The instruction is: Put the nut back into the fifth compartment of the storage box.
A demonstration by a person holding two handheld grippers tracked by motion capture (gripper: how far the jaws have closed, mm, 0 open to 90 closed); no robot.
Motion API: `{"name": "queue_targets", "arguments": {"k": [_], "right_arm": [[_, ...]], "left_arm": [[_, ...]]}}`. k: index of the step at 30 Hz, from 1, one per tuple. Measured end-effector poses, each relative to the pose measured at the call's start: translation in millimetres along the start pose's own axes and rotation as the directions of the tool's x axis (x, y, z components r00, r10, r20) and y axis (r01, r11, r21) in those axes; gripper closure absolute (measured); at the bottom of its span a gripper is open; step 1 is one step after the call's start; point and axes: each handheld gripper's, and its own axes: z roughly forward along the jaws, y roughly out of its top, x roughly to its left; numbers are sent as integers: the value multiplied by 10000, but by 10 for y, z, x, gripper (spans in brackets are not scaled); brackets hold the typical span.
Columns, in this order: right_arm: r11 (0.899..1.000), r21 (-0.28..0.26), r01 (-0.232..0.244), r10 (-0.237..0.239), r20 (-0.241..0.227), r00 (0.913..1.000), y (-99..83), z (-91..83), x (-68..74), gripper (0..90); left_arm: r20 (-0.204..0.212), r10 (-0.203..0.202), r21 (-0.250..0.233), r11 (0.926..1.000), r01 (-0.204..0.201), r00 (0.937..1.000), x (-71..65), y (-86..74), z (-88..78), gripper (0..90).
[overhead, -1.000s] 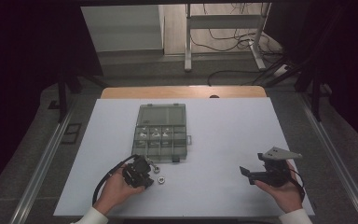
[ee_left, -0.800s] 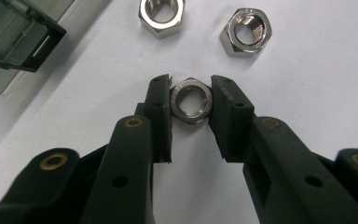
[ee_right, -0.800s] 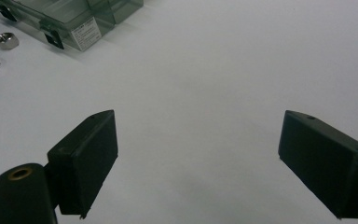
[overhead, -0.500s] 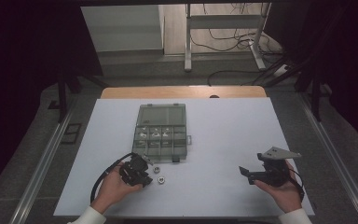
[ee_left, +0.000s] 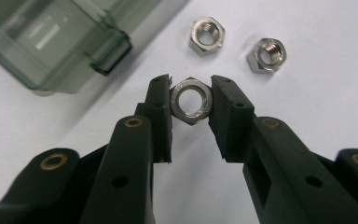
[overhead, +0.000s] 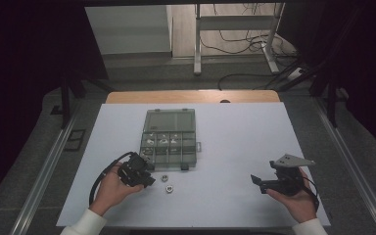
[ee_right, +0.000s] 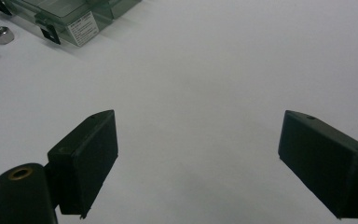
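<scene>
Left gripper view: the left gripper (ee_left: pixel 191 100) pinches a steel nut (ee_left: pixel 191 100) between its fingers, two loose nuts (ee_left: pixel 207 35) beyond on the table (ee_left: pixel 307 93). The right gripper (ee_right: pixel 198 163) rests with fingers spread wide.

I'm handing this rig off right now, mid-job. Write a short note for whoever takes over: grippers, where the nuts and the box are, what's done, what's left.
Left gripper: shut on a hex nut, pinched across its flats, near the front corner of the compartment box.
Right gripper: open, holding nothing, over bare table on the right side.
Two loose nuts lie on the table just in front of the box.
Box lid stands open; several compartments already hold small metal parts.
Done: one nut gripped.
Left, probably: drop it in a compartment, then fetch the two loose nuts.
</scene>
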Motion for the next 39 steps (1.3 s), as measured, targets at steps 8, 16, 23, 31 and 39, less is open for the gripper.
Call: {"name": "queue_targets", "arguments": {"k": [8, 16, 23, 31, 39], "right_arm": [[10000, 28, 0, 0, 24, 10000, -9, -3, -6, 122], [10000, 61, 43, -43, 19, 10000, -10, 7, -4, 122], [10000, 67, 36, -36, 18, 10000, -11, 12, -4, 122], [9999, 104, 38, -38, 7, 10000, -16, 14, -7, 122], [9999, 113, 35, -35, -14, 10000, -15, 20, -6, 122]], "left_arm": [[73, -107, -99, 9999, 108, 9999, 64, 53, -56, 700], [-24, -264, -270, 9993, 264, 9996, 165, 126, -158, 699], [-79, -394, -323, 9987, 391, 9992, 248, 198, -217, 699], [-243, -405, -225, 9989, 399, 9989, 295, 300, -239, 699], [-249, -515, -123, 9986, 512, 9984, 374, 378, -238, 699]]}}
